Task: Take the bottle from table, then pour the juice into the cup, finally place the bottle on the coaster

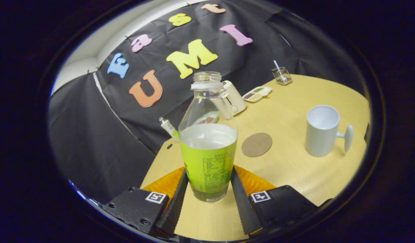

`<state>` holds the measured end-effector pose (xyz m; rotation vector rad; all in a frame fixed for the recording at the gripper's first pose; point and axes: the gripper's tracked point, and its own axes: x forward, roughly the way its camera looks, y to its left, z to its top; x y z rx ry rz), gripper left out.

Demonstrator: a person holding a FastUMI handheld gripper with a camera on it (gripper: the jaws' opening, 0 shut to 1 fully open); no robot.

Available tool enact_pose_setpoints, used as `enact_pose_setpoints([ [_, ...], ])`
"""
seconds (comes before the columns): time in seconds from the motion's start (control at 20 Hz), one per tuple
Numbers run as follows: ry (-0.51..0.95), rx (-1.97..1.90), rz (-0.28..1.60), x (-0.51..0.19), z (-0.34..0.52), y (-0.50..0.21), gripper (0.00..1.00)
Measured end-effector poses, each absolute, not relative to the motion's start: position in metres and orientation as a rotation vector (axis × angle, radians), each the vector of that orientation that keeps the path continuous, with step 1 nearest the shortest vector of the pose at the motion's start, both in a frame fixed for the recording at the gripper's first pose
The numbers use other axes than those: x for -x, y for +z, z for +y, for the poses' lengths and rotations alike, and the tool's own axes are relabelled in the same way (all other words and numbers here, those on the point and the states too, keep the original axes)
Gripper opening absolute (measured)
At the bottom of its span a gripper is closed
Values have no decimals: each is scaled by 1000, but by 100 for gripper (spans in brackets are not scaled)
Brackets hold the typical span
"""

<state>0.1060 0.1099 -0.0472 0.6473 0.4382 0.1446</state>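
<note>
A clear, uncapped bottle (208, 111) with a green label stands upright between my fingers, holding pale juice up to just above the label. My gripper (209, 170) is shut on the bottle, each finger pressed against a side of the label's lower half. Beyond the fingers to the right, a round brown coaster (257, 144) lies flat on the wooden table (295, 179). Farther right stands a white cup (322, 131), open end up, its handle pointing away from the bottle. I cannot tell whether the bottle's base rests on the table or hangs just above it.
Behind the bottle stands a cream jug-like appliance (233, 98). A small divided tray (258, 93) and a glass holder with a stick (281, 75) sit near the far edge. A small tube (168, 127) lies at the table's left edge, by the black cloth wall.
</note>
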Motion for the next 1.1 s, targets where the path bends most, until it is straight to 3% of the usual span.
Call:
enact_pose_setpoints([
  [1.1,227,-1445,248,-136,67,3,76],
])
